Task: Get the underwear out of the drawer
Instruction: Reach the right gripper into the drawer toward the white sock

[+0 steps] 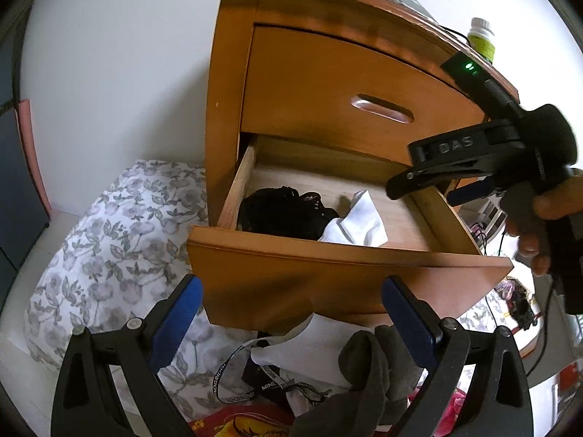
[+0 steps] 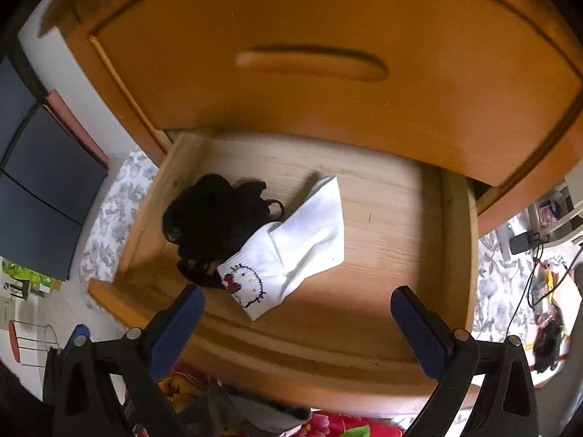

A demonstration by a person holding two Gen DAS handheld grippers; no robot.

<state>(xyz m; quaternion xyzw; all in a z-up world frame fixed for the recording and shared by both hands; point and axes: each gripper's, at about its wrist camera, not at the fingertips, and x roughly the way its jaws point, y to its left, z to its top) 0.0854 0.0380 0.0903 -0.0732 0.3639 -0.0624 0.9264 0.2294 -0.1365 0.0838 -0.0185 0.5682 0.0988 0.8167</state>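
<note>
An open wooden drawer [image 2: 455, 240], the lower of two in an orange-brown nightstand [image 1: 233, 83], holds just two items on its pale, grained plywood floor: a crumpled heap of black underwear [image 2: 215, 225], lacy and matte, lying at the left side, and a white garment [image 2: 302, 240], smooth and folded, printed with a cartoon cat face and red bow. The white piece overlaps the black heap's right edge; the rest of the drawer floor is bare.

The right gripper [image 2: 297, 324] hangs over the drawer's front edge, its blue-padded fingers [image 2: 178, 322] spread wide and holding nothing, apart from both garments. From the left wrist view it [image 1: 430, 178] reaches in above the drawer's right side, gripped by a hand [image 1: 535, 222].

The left gripper [image 1: 291, 313] sits lower, before the drawer's curved front panel, its jaws likewise spread and empty. Below it lie a grey cloth [image 1: 371, 375], a printed lanyard [image 1: 233, 367] and white paper. A pillow [image 1: 109, 251] in a grey floral print rests left of the nightstand. The closed upper drawer [image 1: 349, 87] has a recessed oval handle; a green-labelled bottle [image 1: 481, 38] stands on top.
</note>
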